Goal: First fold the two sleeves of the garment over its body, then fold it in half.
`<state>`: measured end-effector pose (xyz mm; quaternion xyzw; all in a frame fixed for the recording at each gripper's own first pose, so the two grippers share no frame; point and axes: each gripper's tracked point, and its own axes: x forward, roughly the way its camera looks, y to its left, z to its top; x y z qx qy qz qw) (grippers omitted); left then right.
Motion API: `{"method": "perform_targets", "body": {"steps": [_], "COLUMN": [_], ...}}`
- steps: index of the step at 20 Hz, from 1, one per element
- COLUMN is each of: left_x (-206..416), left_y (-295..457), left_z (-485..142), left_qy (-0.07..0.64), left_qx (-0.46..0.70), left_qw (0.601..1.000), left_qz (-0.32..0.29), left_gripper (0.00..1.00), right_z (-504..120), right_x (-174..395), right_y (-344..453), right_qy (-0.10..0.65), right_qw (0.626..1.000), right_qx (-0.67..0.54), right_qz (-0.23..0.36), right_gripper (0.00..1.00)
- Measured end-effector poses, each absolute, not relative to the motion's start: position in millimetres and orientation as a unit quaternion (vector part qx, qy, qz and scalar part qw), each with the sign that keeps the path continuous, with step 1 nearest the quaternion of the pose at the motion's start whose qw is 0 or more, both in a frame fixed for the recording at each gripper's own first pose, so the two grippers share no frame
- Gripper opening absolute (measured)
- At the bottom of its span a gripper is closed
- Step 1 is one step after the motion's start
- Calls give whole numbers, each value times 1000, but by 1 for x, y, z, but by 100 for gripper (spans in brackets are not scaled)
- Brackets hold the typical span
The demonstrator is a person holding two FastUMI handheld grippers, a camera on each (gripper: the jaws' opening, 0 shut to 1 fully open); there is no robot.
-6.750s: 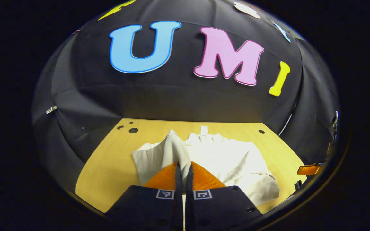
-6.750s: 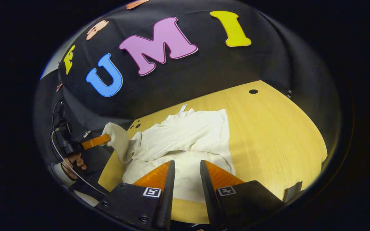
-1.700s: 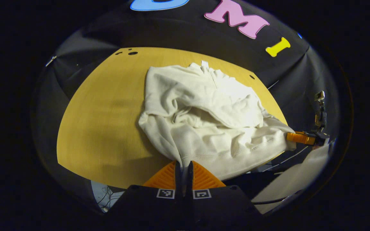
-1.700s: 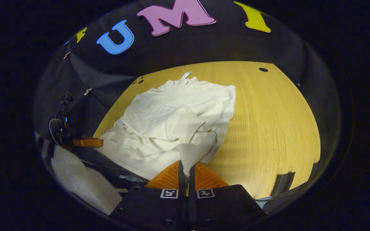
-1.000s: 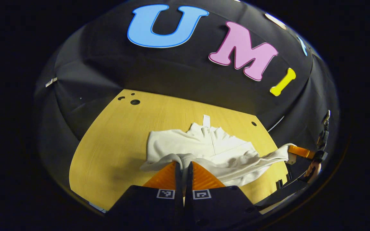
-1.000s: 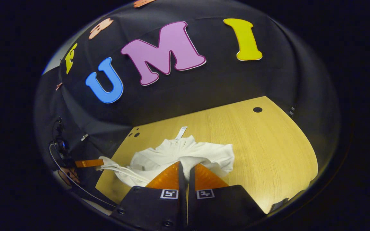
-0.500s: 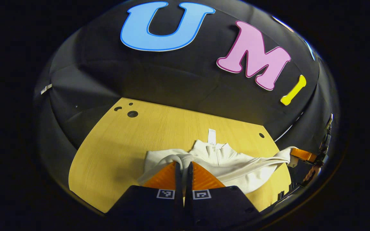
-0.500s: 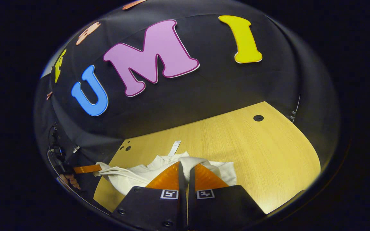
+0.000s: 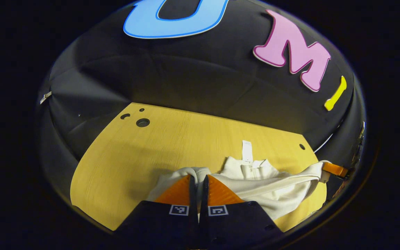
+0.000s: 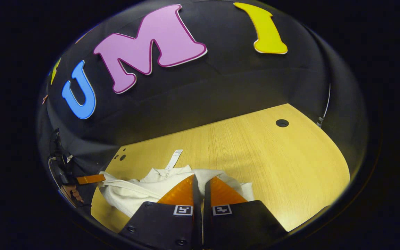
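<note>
Left gripper (image 9: 199, 180) and right gripper (image 10: 200, 180) each clamp garment (image 9: 273, 189) hem, lifted off wood table (image 9: 144, 152). Cable holes (image 9: 142, 122) far-left ahead; black cloth wall (image 9: 186, 83) beyond.

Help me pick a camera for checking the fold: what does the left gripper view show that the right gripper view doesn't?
Left gripper view: the left hand-held gripper up close, shut on the garment, the right hand-held gripper far off. Right gripper view: the reverse, plus a hand on the far one. Both: the garment, its tag, the table.
</note>
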<state>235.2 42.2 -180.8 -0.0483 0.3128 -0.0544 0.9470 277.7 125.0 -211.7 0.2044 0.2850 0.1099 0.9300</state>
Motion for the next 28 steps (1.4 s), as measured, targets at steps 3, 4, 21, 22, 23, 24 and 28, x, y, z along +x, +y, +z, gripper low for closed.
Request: {"method": "perform_targets", "body": {"steps": [3, 4, 21, 22, 23, 24, 28], "left_x": [251, 255, 280, 281, 280, 281, 280], "left_y": [44, 44, 42, 42, 45, 45, 52], "left_z": [-207, -215, -277, -277, -275, -274, -267], "left_qy": [333, 340, 388, 387, 387, 386, 383], "left_qx": [-44, -43, -27, -24, -15, -7, 23], "left_qw": [941, 938, 920, 921, 921, 922, 923], "left_qz": [-44, -41, -43, -40, -34, -33, -16], "left_gripper": [2, 6, 17, 20, 24, 25, 51], "right_z": [-241, -251, -341, -338, -337, -335, -325], "right_x": [291, 295, 315, 314, 314, 313, 306], "right_y": [129, 130, 147, 146, 146, 146, 146], "right_qy": [306, 315, 399, 399, 400, 400, 396], "right_qw": [925, 923, 889, 888, 888, 888, 891], "right_qx": [195, 194, 203, 206, 208, 208, 198], "right_qz": [110, 111, 98, 96, 95, 94, 95], "right_gripper": [6, 6, 16, 19, 22, 29, 53]}}
